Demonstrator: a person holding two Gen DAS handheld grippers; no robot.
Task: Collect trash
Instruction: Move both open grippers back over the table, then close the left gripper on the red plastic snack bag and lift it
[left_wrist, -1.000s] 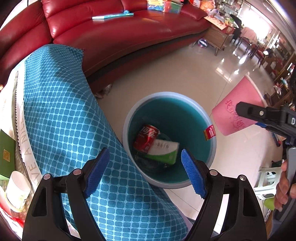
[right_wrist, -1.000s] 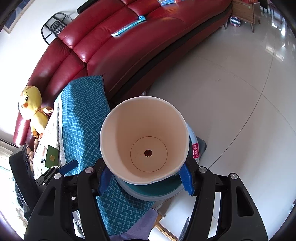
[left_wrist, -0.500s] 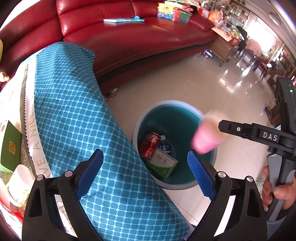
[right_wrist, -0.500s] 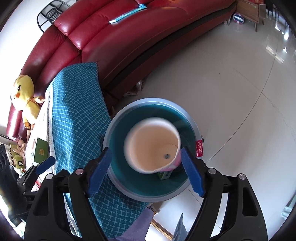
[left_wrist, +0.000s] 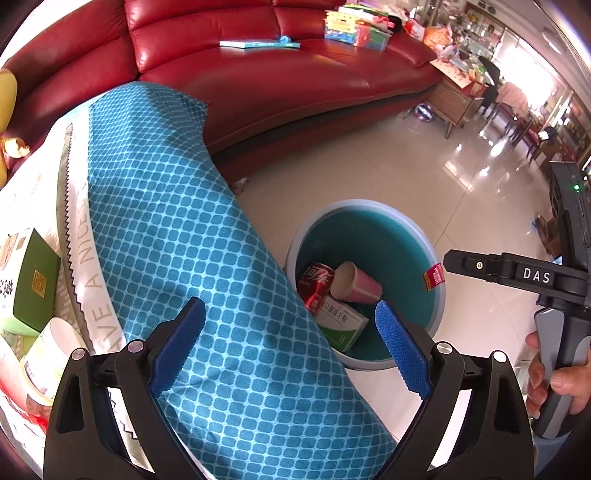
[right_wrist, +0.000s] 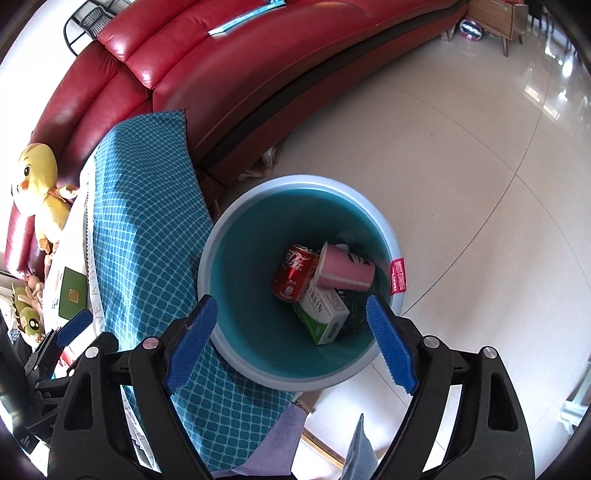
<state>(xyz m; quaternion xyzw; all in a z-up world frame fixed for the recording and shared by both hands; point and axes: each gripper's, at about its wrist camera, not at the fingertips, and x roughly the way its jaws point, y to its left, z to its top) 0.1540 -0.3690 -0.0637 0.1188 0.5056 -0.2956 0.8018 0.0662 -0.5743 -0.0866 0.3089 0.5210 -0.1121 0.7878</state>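
A teal bin (right_wrist: 221, 258) with a pale rim stands on the floor beside the table; it also shows in the left wrist view (left_wrist: 373, 229). Inside lie a pink paper cup (right_wrist: 345, 271) on its side, a red cola can (right_wrist: 295, 273) and a green-and-white carton (right_wrist: 325, 314). The same cup (left_wrist: 354, 284), can (left_wrist: 316, 282) and carton (left_wrist: 341, 325) show in the left wrist view. My right gripper (right_wrist: 291, 341) is open and empty above the bin. My left gripper (left_wrist: 291, 349) is open and empty over the table's edge.
A blue patterned cloth (left_wrist: 177, 236) covers the table. On it lie a green box (left_wrist: 33, 284) and a white paper cup (left_wrist: 51, 350). A red sofa (left_wrist: 288, 81) stands behind. A yellow plush duck (right_wrist: 37, 192) sits at the left. Shiny floor tiles (right_wrist: 480, 166) surround the bin.
My right gripper opened and let go of the pink cup, which dropped into the bin and now lies on its side. My left gripper drew back a little over the table.
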